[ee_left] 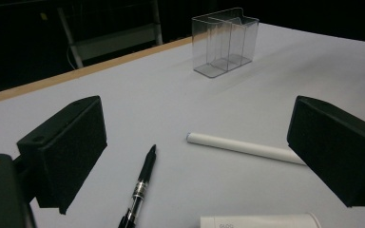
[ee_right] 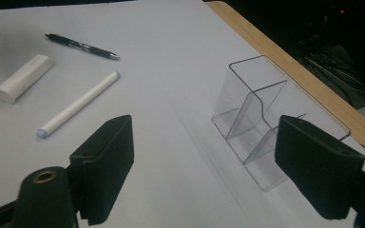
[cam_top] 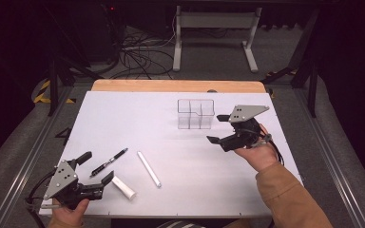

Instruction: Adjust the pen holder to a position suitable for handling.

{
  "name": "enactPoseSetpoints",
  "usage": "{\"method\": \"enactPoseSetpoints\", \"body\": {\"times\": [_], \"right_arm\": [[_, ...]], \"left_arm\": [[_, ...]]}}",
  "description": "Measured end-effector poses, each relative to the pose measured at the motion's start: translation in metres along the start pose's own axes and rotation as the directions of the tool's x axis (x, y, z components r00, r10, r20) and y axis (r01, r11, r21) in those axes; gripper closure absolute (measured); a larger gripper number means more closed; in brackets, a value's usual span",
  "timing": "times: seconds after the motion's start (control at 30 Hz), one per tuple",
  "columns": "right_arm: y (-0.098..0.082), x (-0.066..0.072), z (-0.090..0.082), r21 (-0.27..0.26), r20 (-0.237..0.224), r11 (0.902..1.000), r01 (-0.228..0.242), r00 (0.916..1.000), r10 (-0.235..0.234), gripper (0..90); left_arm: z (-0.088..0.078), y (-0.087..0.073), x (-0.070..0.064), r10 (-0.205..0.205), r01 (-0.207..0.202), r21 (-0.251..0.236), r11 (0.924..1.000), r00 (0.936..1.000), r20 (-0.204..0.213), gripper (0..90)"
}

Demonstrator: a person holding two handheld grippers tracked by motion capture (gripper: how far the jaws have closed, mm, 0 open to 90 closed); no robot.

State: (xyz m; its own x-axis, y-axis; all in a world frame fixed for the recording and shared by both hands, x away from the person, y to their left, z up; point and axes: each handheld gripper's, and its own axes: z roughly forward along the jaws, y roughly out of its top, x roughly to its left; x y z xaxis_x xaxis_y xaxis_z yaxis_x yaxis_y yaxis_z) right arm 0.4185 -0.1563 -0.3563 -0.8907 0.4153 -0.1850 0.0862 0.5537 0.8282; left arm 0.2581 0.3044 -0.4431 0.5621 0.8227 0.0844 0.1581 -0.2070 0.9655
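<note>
Left gripper (cam_top: 95, 167) rests at the desk's (cam_top: 123, 109) near left corner, jaws open and empty, beside the black pen (cam_top: 108, 162), white tube (cam_top: 124, 187) and white stick (cam_top: 149, 169). Right gripper (cam_top: 217, 128) hovers with jaws open and empty, just beside the clear organizer (cam_top: 196, 114) near the far edge.

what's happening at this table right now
A person holds a gripper in each hand over a white table. The right gripper hangs open beside a clear organizer, holding nothing. The left gripper sits open near a black pen, a long white stick and a short white tube, all lying loose. The organizer looks empty.
</note>
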Motion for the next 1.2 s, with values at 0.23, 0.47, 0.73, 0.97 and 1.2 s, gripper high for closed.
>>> {"method": "enactPoseSetpoints", "body": {"times": [0.23,0.47,0.73,0.97,1.2], "right_arm": [[0.010,-0.008,0.006,0.022,0.025,0.9991,0.038,0.9990,-0.038,21.7],[0.012,-0.011,0.014,0.040,0.037,0.9974,0.059,0.9975,-0.061,26.5],[0.022,-0.027,0.034,0.154,0.028,0.9837,0.093,0.9947,-0.099,38.4],[0.026,-0.039,0.057,0.218,0.014,0.9681,0.124,0.9915,-0.130,40.6],[0.023,-0.052,0.077,0.230,0.005,0.9695,0.084,0.9961,-0.088,45.3]], "left_arm": [[0.001,0.000,0.000,0.000,0.000,0.001,1.0000,1.0000,-0.001,6.5],[0.001,0.000,0.000,0.001,-0.001,0.006,1.0000,1.0000,-0.003,6.6],[0.002,-0.001,0.001,-0.004,0.004,0.009,0.9999,1.0000,-0.001,6.8],[0.002,-0.001,0.002,-0.008,0.008,0.012,0.9999,0.9999,-0.007,7.2],[0.002,-0.001,0.003,-0.012,0.012,0.011,0.9999,0.9999,-0.003,7.2]]}}
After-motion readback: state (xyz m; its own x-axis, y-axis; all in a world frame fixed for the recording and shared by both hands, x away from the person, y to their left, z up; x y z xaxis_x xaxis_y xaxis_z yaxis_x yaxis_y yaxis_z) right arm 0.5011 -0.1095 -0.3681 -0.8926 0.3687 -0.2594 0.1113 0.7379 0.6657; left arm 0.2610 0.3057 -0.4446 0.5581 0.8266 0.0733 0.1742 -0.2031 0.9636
